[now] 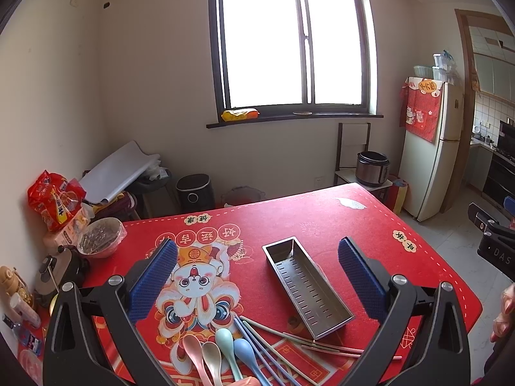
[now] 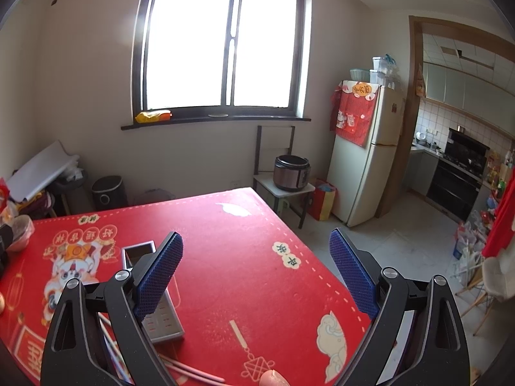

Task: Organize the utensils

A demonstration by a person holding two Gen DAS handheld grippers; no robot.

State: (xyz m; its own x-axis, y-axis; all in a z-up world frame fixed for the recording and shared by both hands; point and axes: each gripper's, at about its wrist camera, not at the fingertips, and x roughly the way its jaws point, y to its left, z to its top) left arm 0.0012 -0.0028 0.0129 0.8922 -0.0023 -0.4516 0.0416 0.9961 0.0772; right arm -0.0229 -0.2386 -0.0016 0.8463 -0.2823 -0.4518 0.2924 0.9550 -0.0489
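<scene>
A steel slotted utensil tray lies empty on the red printed tablecloth. Near the table's front edge lie pastel spoons in pink, cream, green and blue, with several chopsticks fanned beside them. My left gripper hovers open above this spot, nothing between its blue pads. In the right wrist view the tray sits partly behind the left finger, and chopsticks show at the bottom. My right gripper is open over bare cloth to the right of the tray.
Along the table's left edge stand a covered bowl, red snack bags, a small kettle and bottles. Beyond the table are a fridge, a cooker on a stool and a bin. A person's hand shows at right.
</scene>
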